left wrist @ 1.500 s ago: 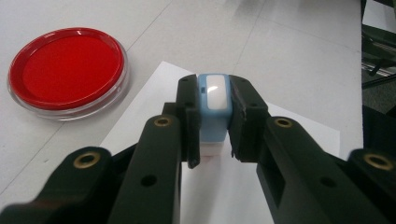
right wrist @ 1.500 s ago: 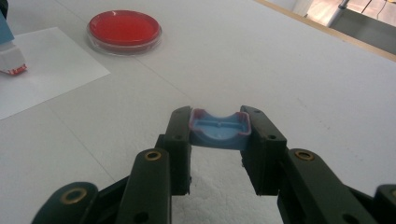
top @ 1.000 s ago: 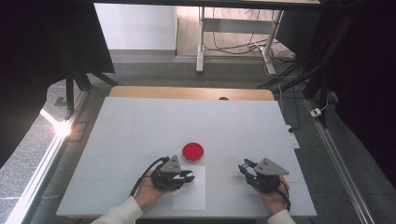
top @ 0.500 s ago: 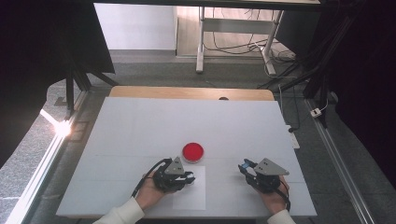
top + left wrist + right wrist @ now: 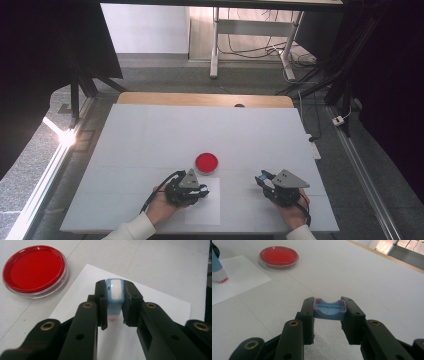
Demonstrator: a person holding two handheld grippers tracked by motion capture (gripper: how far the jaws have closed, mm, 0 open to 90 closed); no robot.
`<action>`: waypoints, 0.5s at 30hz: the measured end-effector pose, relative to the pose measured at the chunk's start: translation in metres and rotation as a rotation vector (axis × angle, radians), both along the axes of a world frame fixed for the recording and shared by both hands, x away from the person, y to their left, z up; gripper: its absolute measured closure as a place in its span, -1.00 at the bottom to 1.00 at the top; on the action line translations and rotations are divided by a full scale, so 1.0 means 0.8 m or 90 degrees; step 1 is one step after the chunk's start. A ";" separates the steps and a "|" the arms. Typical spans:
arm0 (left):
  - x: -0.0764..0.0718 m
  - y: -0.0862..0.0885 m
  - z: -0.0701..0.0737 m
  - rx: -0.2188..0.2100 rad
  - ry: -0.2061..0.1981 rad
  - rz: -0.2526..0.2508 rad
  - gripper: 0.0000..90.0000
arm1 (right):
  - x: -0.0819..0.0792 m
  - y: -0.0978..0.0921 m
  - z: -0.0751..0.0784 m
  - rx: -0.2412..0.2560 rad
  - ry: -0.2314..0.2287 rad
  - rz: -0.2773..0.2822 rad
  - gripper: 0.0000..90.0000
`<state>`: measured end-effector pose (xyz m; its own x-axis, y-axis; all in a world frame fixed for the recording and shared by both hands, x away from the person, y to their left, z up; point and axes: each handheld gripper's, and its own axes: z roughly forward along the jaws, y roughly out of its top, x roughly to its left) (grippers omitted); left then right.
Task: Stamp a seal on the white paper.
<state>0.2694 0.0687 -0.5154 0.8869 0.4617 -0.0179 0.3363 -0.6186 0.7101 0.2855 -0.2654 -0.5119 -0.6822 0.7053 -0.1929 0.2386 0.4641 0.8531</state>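
While my left gripper pinches the blue stamp upright, its base on the white paper, the red ink pad lies just far-left of it. My right gripper, farther off, clamps the stamp's cap.

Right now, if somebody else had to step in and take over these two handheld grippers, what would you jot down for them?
Left gripper: shut on the blue stamp, held upright, its base down on the white paper.
Right gripper: shut on the stamp's blue cap, held just above the table.
Red ink pad: open, just beyond the paper.
Done: cap is off, stamp is at the paper.
Left, probably: lift to check the print, then recap. No print shows yet.
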 end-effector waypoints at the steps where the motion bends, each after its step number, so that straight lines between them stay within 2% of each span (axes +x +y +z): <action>1: 0.000 0.000 0.000 0.003 0.000 -0.001 0.70 | 0.000 0.000 0.000 0.000 0.000 0.000 0.43; 15: -0.003 0.000 -0.001 0.002 -0.008 0.004 0.70 | -0.001 0.000 0.001 -0.001 0.001 -0.002 0.43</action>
